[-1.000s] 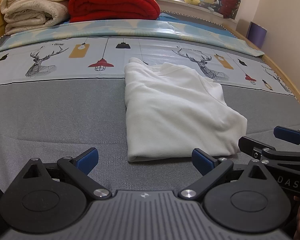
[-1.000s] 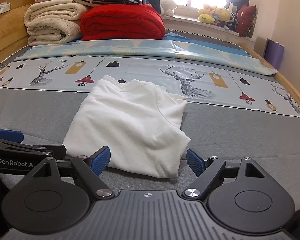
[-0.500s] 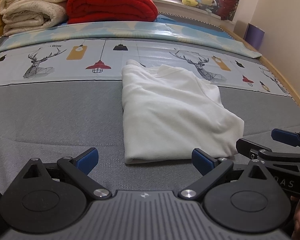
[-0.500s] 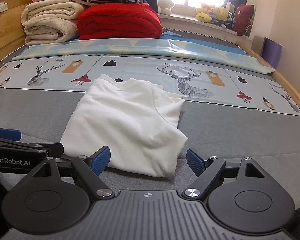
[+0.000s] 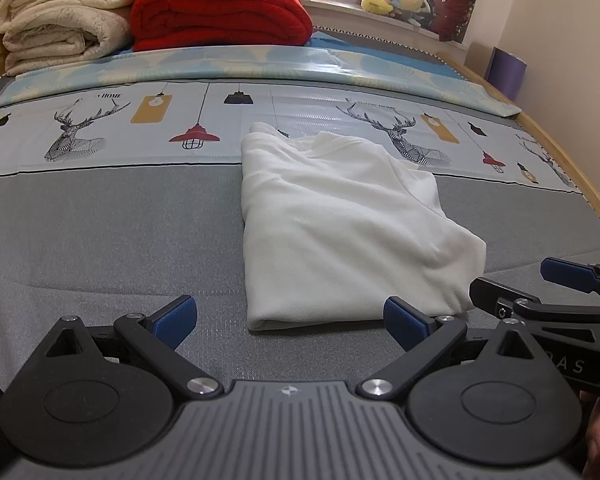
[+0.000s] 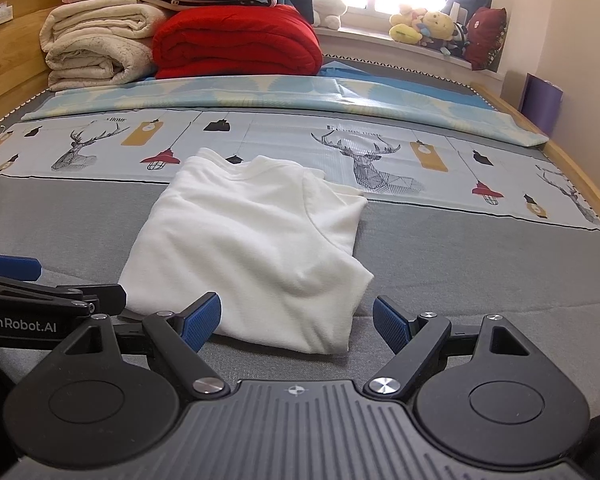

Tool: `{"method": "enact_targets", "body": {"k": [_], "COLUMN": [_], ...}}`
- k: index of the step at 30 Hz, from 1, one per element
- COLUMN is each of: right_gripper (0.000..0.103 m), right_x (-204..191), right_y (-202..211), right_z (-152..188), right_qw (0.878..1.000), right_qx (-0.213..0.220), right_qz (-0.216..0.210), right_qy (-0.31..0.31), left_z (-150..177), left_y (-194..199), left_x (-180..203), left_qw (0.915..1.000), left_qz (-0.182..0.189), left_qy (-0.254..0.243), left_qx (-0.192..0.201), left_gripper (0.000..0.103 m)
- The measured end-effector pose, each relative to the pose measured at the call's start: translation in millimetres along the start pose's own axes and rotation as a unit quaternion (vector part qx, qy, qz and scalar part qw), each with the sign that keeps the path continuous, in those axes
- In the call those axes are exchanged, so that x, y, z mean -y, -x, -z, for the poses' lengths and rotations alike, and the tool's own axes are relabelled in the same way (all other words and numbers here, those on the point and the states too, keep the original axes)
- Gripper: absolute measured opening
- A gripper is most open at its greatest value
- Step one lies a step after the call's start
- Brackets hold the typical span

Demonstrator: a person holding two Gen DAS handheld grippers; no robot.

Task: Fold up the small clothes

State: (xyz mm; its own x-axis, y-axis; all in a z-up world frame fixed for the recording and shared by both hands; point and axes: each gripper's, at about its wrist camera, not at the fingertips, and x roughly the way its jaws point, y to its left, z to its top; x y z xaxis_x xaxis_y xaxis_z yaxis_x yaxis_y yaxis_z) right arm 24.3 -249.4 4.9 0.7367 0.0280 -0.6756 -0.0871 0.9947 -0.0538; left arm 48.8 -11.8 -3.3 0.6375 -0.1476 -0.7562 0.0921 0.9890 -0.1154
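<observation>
Two grippers hover w/ jaws wide, nothing between them: left gripper [image 5: 290, 316] and right gripper [image 6: 298, 318], side by side at 6 o'clock of the white shirt [image 5: 340, 224]. Shirt lies flat on the bed [image 5: 100, 240], folded to a narrow stack, near hem closest, prob. so both can take that edge for the next fold.

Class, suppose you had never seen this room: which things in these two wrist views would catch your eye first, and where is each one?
The folded white garment lies in the middle of the grey bedspread, just beyond the open left gripper and open right gripper. Next, the red blanket is folded at the far end of the bed, beside the cream blankets. Soft toys sit on the bright windowsill.
</observation>
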Motion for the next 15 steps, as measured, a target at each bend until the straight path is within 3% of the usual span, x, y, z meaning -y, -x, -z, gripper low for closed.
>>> {"method": "enact_targets", "body": {"k": [15], "right_gripper": [0.084], "right_x": [-1.1], "right_y": [-1.5], "right_z": [0.4], "right_qw": [1.0], "right_qx": [-0.002], "right_qz": [0.003], "right_qy": [-0.001], "left_z": [0.0], "left_y": [2.8], "left_x": [-0.4], "left_qw": [0.9999], "left_qz": [0.0], "left_qy": [-0.008], "left_qx": [0.01], "left_gripper": [0.101]}}
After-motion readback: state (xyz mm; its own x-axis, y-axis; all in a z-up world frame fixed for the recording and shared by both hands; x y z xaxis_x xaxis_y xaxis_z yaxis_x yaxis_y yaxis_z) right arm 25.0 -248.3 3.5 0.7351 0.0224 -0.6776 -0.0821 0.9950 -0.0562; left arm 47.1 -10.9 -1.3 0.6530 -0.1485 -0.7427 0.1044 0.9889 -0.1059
